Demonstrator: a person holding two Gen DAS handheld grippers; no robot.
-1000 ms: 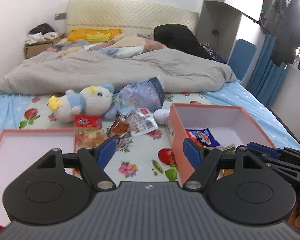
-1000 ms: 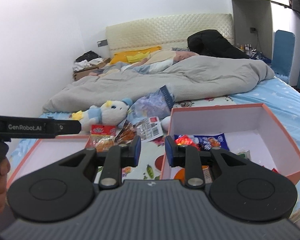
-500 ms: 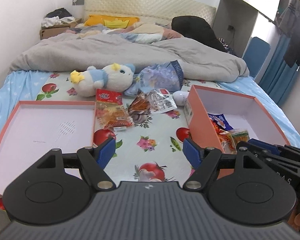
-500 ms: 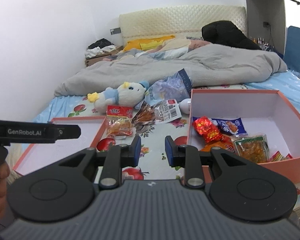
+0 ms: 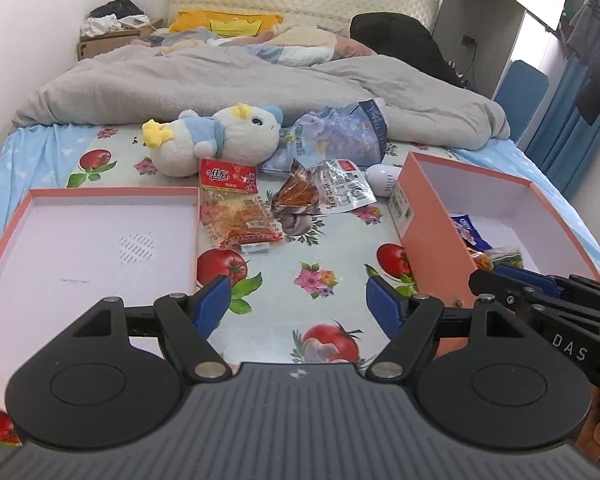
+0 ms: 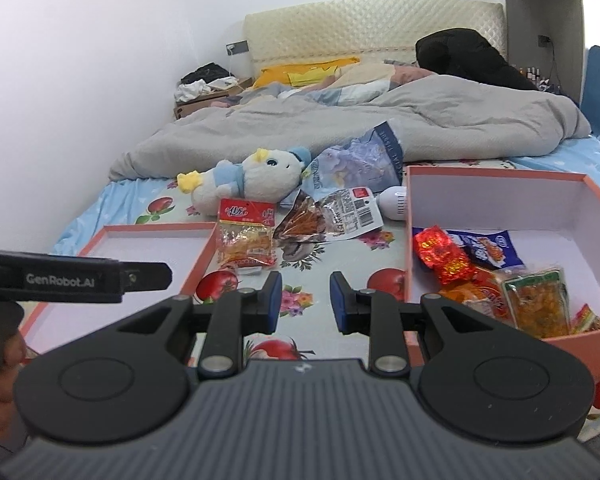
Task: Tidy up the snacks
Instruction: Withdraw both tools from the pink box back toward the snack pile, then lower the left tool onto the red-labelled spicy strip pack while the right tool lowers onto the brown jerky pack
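**Grippers above the snack spread**

Hovering over the flowered sheet (image 5: pixel 332 248), the left gripper (image 5: pixel 298 304) has its blue pads spread wide with nothing between them. The right gripper (image 6: pixel 305 298) also hangs above the sheet, its pads set at a narrow gap and empty; in the left wrist view its tips (image 5: pixel 540 286) reach over the near rim of the box (image 5: pixel 428 224).

That orange box stands to the right and holds several snacks: a red packet (image 6: pixel 440 254), a blue one (image 6: pixel 488 248) and a clear yellow-filled pack (image 6: pixel 540 300) at the near wall. Its lid (image 5: pixel 88 240) lies open-side up on the left.

Between lid and box, two snacks lie loose on the sheet: a red-topped bag (image 5: pixel 236 204) just beside the lid's right edge, and a clear wrapper with a barcode label (image 5: pixel 324 192) to its right. Behind them lie a plush toy (image 5: pixel 216 140), touching the top of the red-topped bag, and a crumpled bluish pouch (image 5: pixel 340 136). A small white object (image 5: pixel 384 178) sits against the box's far corner. A grey quilt (image 5: pixel 260 80) covers the bed beyond.
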